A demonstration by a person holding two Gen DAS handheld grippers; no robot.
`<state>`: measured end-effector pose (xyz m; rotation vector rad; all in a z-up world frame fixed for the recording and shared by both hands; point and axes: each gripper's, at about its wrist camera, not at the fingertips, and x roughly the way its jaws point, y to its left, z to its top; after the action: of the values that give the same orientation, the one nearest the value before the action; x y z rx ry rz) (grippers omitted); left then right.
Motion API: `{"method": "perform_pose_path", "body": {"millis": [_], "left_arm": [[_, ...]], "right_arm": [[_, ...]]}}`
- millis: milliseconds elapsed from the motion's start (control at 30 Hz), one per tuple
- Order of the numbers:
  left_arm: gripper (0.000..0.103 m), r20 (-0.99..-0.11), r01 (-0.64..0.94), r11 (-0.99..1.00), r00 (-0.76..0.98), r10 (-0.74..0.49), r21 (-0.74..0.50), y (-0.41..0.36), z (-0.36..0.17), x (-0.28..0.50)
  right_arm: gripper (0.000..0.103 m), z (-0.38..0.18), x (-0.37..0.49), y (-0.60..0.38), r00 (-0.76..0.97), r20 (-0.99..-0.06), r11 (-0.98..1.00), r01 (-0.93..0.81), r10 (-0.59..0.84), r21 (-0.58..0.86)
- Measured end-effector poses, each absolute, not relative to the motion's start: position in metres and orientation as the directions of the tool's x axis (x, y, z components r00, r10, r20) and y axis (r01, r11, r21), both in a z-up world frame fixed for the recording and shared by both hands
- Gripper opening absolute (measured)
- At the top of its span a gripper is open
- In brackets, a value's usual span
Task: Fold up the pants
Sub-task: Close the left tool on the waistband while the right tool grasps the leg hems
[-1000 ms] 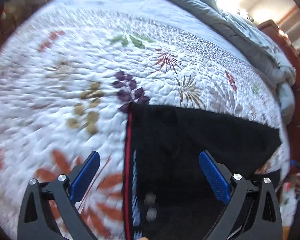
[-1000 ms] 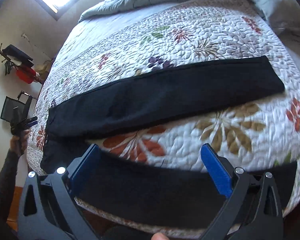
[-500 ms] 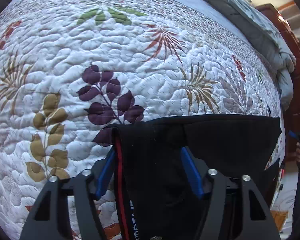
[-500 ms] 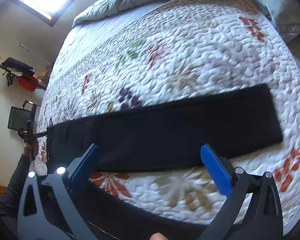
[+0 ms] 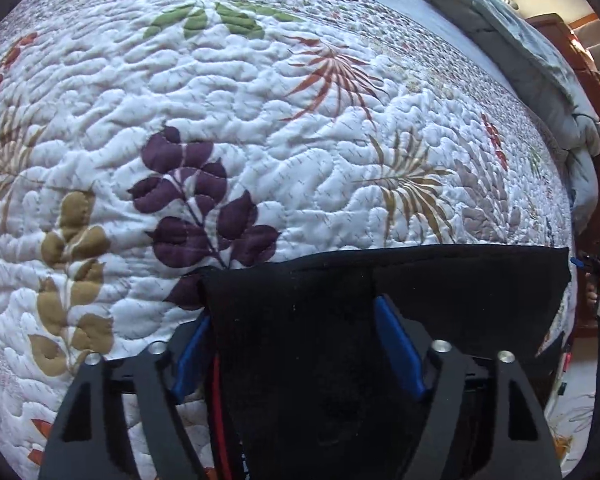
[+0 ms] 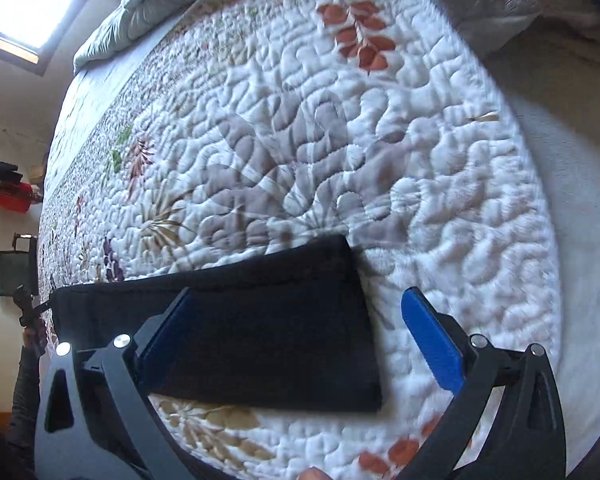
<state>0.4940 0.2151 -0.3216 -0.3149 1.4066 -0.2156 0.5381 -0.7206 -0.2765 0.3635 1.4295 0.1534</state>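
Note:
Black pants [image 5: 460, 292] lie stretched across a white floral quilt [image 5: 260, 120]. In the left wrist view my left gripper [image 5: 292, 320] has its blue pads on either side of the waistband end, with a red stripe [image 5: 219, 400] between them; the jaws stand narrowed around bunched fabric. In the right wrist view the pants' leg end [image 6: 300, 320] lies flat on the quilt [image 6: 420, 180]. My right gripper [image 6: 296, 308] is open just above it; the left pad [image 6: 168, 332] is over the fabric and the right pad [image 6: 432, 344] is over bare quilt.
A grey duvet [image 5: 540, 80] is bunched along the far side of the bed, also seen in the right wrist view [image 6: 148, 8]. A wooden headboard [image 5: 580, 60] stands at the right. A wall and red object [image 6: 14, 196] lie beyond the bed's left edge.
My left gripper closed from wide open onto the waistband and lowered onto it. My right gripper moved right and down along the leg to its hem end, staying open.

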Motion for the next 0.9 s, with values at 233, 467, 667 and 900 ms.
{"method": "perform_pose_path", "body": {"millis": [233,467,667,900], "left_arm": [[0.031,-0.940,-0.086,0.946,0.173,-0.295,-0.313,0.228,-0.317,0.488],[0.046,-0.943,-0.103,0.947,0.171,-0.284,-0.304,0.214,-0.323,0.496],[0.022,-0.943,-0.119,0.948,0.194,-0.271,-0.297,0.217,-0.314,0.490],[0.012,-0.921,-0.130,0.942,0.288,-0.261,-0.308,0.217,-0.280,0.473]], "right_arm": [[0.098,-0.299,0.550,-0.711,0.121,-0.896,0.902,0.014,0.427,0.432],[0.043,-0.295,0.544,-0.730,0.126,-0.888,0.892,0.040,0.442,0.450],[0.018,-0.286,0.536,-0.720,0.122,-0.893,0.900,-0.012,0.434,0.436],[0.016,-0.252,0.525,-0.707,0.201,-0.907,0.928,-0.038,0.369,0.369]]}}
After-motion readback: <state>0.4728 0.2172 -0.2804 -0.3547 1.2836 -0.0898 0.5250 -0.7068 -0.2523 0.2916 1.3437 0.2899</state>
